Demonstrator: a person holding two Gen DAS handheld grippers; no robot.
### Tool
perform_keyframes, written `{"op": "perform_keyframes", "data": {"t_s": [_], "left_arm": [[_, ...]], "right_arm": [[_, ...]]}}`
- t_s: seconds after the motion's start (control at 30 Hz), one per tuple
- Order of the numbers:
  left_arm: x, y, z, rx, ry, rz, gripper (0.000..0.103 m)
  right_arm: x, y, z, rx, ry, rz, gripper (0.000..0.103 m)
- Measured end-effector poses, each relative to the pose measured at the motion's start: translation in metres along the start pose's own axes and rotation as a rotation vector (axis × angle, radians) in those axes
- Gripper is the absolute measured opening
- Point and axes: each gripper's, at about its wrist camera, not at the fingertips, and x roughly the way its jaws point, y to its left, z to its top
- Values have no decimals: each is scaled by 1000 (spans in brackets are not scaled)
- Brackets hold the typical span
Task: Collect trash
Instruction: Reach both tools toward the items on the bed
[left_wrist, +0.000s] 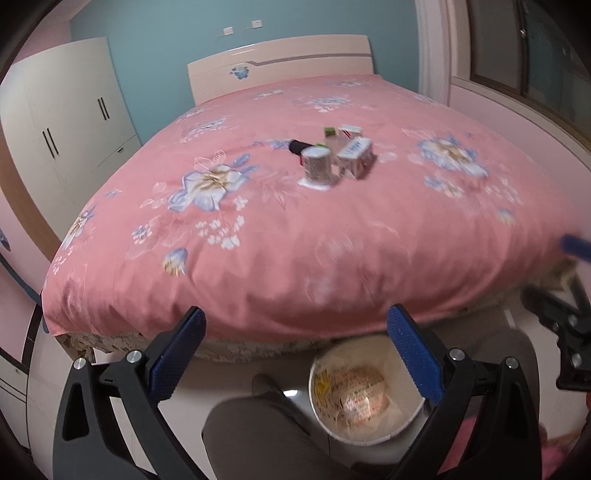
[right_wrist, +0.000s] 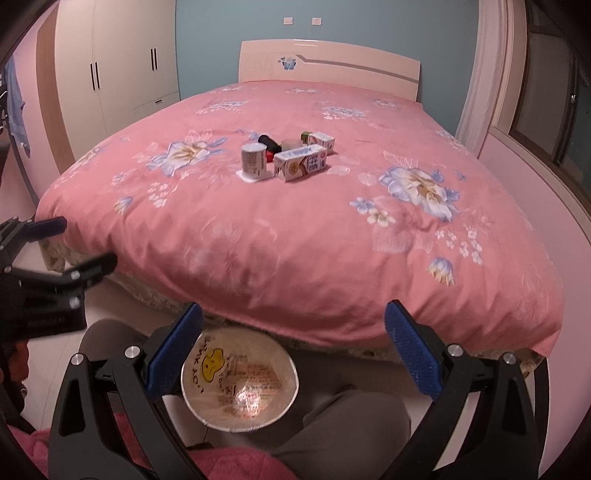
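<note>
A cluster of trash lies mid-bed: an upturned yogurt cup (right_wrist: 254, 161), a milk carton (right_wrist: 301, 162) on its side, a second small carton (right_wrist: 320, 141), a black and red item (right_wrist: 268, 144) and a green box (right_wrist: 305, 136). The left wrist view shows the cup (left_wrist: 318, 166) and the carton (left_wrist: 356, 157) too. A bin lined with a printed plastic bag (right_wrist: 239, 384) stands on the floor at the foot of the bed; it also shows in the left wrist view (left_wrist: 365, 400). My left gripper (left_wrist: 295, 354) and right gripper (right_wrist: 293, 350) are both open and empty, above the bin, well short of the trash.
The bed's pink floral duvet (right_wrist: 295, 240) overhangs the foot edge. A white wardrobe (right_wrist: 122, 70) stands left, a window ledge (right_wrist: 535, 177) right. The person's knees (right_wrist: 343, 428) flank the bin. The left gripper (right_wrist: 55, 251) shows at the right view's left edge.
</note>
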Motion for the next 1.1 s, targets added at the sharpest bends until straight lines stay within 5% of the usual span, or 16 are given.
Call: {"op": "perform_keyframes", "data": {"t_s": [0.67, 1.1], "left_arm": [[144, 27, 191, -112, 31, 13, 100], [273, 28, 286, -209, 183, -22, 100]], "right_arm": [[119, -70, 194, -28, -54, 1, 96], [270, -106, 295, -129, 106, 48, 96]]}}
